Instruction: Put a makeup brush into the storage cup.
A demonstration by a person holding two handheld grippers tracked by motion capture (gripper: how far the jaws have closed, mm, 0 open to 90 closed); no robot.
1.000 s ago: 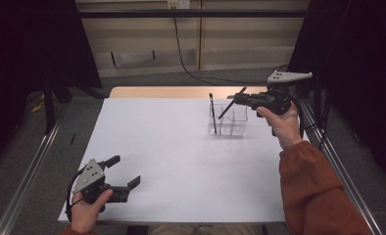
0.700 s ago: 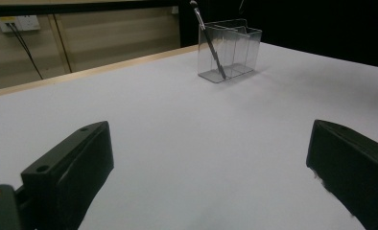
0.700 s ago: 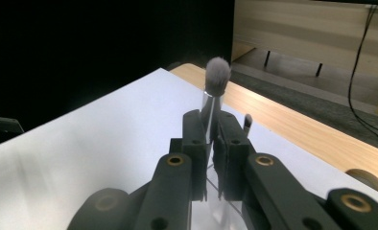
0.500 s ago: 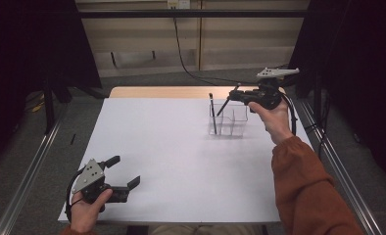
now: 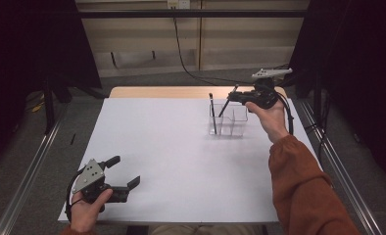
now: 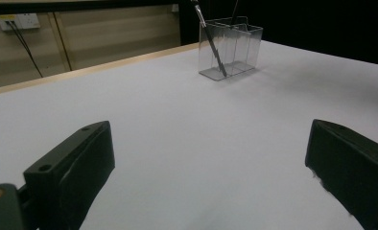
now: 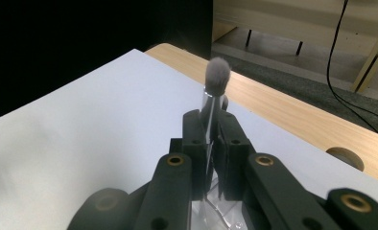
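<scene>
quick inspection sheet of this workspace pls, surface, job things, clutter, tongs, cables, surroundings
surface: white table, wooden strip at far edge
job's things: clear divided holder with one brush standing in it; second brush clamped, its lower end in the holder
clutter: nothing seen
grippers: right tongs shut on the second brush; left tongs open, low at the near left
cables: black cable along the back wall
surroundings: dark curtains, metal rails

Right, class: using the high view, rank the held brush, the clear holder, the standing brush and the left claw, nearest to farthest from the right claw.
1. The held brush: gripped in the right claw, slanting down towards the holder.
2. The clear holder: just below that claw, far right of the table.
3. The standing brush: at the holder's left end.
4. The left claw: near-left corner, open.
</scene>
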